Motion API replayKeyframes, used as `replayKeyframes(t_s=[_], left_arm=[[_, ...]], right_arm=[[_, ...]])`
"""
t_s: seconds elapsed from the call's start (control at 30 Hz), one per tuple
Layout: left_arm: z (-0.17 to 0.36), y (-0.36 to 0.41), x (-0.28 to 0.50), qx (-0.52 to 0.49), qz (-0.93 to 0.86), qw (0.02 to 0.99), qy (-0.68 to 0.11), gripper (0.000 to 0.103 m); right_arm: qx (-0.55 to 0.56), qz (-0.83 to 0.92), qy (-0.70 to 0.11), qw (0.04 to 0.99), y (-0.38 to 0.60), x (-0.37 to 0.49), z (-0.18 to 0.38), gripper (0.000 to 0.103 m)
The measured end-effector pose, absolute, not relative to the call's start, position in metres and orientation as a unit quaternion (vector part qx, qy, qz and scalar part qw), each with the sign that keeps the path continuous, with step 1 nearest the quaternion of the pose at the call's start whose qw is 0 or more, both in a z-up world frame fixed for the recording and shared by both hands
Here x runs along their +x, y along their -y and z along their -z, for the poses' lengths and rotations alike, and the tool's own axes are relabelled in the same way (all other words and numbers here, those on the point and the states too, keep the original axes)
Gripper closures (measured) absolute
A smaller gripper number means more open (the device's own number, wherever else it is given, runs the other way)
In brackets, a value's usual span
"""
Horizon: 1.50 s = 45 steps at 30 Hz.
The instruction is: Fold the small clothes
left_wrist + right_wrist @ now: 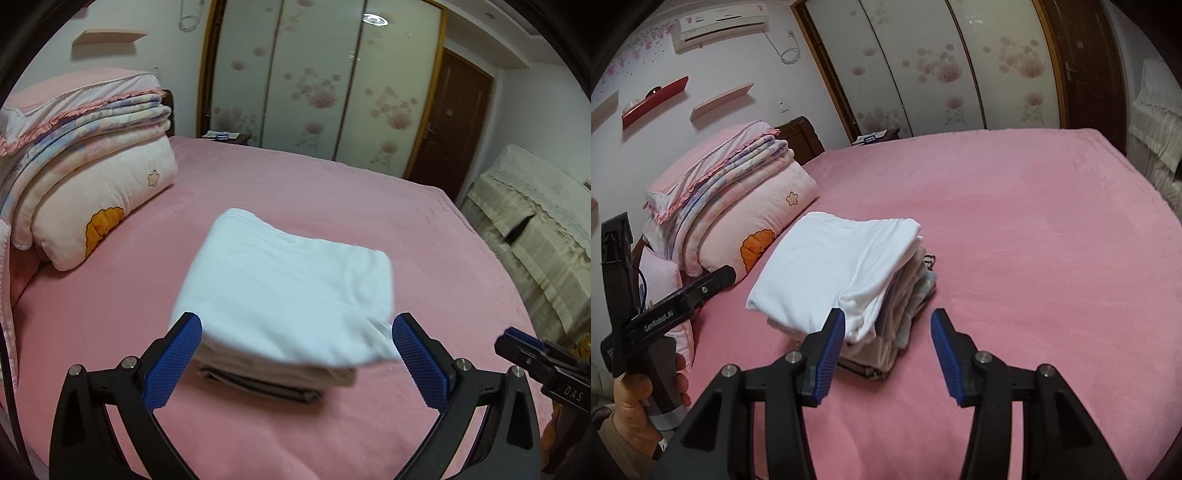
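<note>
Over on the left there's a heap of folded pink and pastel floral quilts and pillows [92,177] sitting at the head end of the pink plush bed cover [332,206]. Next to that, roughly mid-bed, is the pile of folded small clothes [886,321], with a folded white cotton garment [288,284] lying flat on top; under it you can make out beige, pale green and dark striped layers at the pile's edge.

The left gripper [297,354], black with blue textured pads, has its jaws spread wide, one on each side of the near end of the white garment. The pads sit just beside the cloth edges, and whether they touch the fabric can't be told. Nothing is pinched between them. In the right wrist view the same tool [661,314] shows at the left edge, held in the person's hand [646,391], beside the pile.

The right gripper [888,354] is also parted, jaws well apart and holding nothing. Its left pad sits right in front of the near corner of the pile, where the white garment's folded edge hangs over the layers below, and its right pad is over bare pink cover to the right of the pile.

Farther right, behind the bed, stands a wardrobe with frosted sliding doors printed with pink flowers [325,81], then a dark brown wooden door [458,122], and cream fabric-covered furniture [532,236] at the far right edge.
</note>
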State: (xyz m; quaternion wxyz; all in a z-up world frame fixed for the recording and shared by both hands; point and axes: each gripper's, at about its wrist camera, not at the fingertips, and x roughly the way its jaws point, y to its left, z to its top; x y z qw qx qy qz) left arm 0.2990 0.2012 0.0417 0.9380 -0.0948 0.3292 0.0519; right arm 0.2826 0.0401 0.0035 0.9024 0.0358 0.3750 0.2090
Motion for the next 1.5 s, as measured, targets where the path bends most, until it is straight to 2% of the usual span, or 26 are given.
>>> replayKeyframes(t_s=[0.33,0.83,0.97,1.27,1.5], left_arm=[[-0.075,-0.109,0.197,-0.084,-0.015,0.942,-0.324,0.001],[-0.069,-0.027,0.068,-0.112,0.01,0.948,-0.298,0.001],[-0.066,-0.014,0.047,-0.124,0.003,0.947,-0.295,0.001],[-0.055,0.022,0.011,-0.078,-0.034,0.952,-0.295,0.001],[-0.04,0.045,0.002,-0.07,-0.016,0.943,-0.326,0.001]], right_arm=[[0.018,-0.189,-0.353,0.916,0.008,0.185,-0.041,0.053],[-0.002,-0.16,-0.327,0.931,0.071,0.052,-0.04,0.04],[-0.012,-0.133,-0.313,0.94,0.084,0.024,-0.038,0.039],[-0.004,-0.1,-0.308,0.946,0.113,-0.019,-0.031,0.03],[0.0,-0.087,-0.309,0.947,0.12,-0.032,-0.024,0.029]])
